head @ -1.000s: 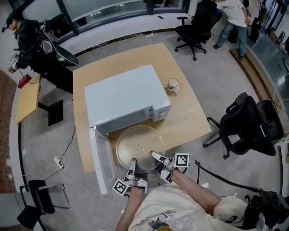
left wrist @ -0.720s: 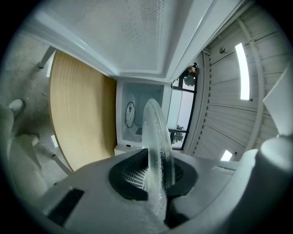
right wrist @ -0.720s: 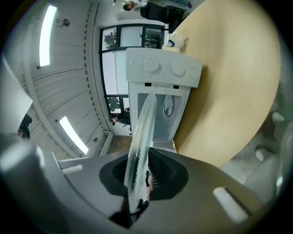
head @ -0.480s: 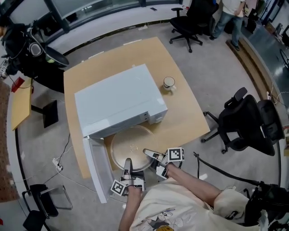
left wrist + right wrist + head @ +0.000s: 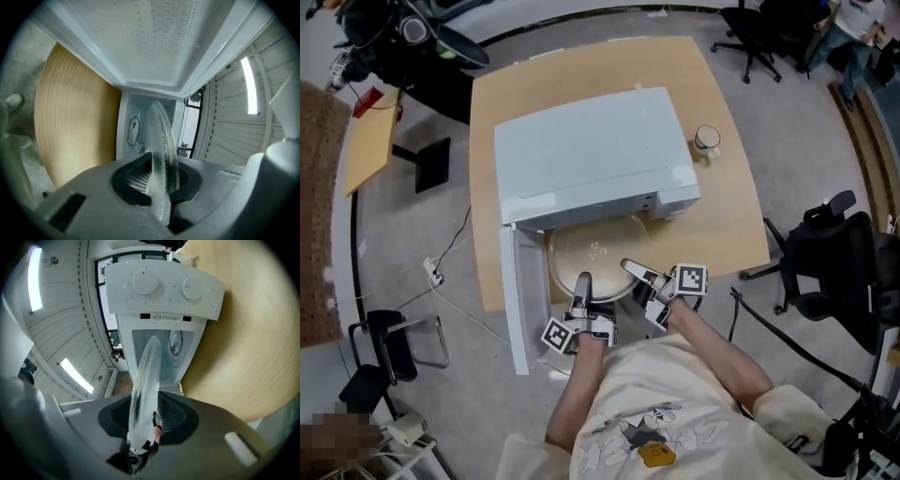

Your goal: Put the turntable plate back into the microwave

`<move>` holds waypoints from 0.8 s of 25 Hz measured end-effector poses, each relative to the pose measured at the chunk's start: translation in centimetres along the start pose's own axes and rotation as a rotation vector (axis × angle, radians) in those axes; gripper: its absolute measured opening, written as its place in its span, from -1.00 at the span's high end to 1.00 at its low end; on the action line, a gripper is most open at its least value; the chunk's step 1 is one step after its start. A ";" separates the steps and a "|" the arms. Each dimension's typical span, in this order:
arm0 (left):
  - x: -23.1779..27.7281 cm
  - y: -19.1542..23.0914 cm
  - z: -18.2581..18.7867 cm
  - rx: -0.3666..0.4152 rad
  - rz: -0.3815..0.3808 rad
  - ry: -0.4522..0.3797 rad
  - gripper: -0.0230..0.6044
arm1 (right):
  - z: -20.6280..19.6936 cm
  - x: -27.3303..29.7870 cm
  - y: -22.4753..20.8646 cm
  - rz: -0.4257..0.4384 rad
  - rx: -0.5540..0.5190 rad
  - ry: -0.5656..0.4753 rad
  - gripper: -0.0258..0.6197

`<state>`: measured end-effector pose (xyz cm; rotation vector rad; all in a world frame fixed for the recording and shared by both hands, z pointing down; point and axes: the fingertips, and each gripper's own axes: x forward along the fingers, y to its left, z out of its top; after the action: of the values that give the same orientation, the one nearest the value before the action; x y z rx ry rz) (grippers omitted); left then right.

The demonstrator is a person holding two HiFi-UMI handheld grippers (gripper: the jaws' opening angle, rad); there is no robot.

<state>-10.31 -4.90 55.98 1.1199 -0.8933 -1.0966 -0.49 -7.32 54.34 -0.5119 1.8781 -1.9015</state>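
1. The turntable plate [image 5: 598,255] is held about level at the mouth of the microwave [image 5: 591,155]; its far rim is just under the front of the housing, and the larger part is outside the cavity, beside the open door [image 5: 517,300]
2. The near rim is pinched by the left gripper [image 5: 582,281], with both pads pressed onto the glass; this grip is best kept firm, as it appears to be the only sure hold
3. The jaws of the right gripper [image 5: 630,267] are opening; the rim stands between them and lies against one pad, while a gap shows at the other, so no weight should be trusted to that side unless it is closed again
4. The plate is best kept flat and slid straight in, so that the door on one side and the control-panel side on the other are both cleared
5. The plate should be lowered only once it is centred in the cavity; the seat on the cavity floor is shown by no view, so the seating will probably have to be judged by feel
6. The left grip should be let go only when the glass is borne by the floor, since smooth glass is likely to slip and chip if dropped
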 end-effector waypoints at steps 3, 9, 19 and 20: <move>0.5 0.4 1.1 0.014 0.003 -0.035 0.83 | -0.2 0.3 -0.6 -0.017 0.007 0.021 0.55; 2.6 1.0 1.5 0.032 -0.002 -0.057 0.83 | -0.8 0.6 -1.4 -0.027 0.007 0.045 0.56; 4.8 0.7 2.1 0.059 -0.061 -0.072 0.83 | 0.7 1.9 -1.1 0.014 0.014 -0.017 0.74; 4.7 0.7 2.1 0.063 -0.059 -0.072 0.83 | 0.8 1.9 -1.2 0.015 0.018 -0.017 0.74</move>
<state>-10.96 -9.92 57.24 1.1712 -0.9622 -1.1701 -1.69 -8.97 55.46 -0.5060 1.8474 -1.8969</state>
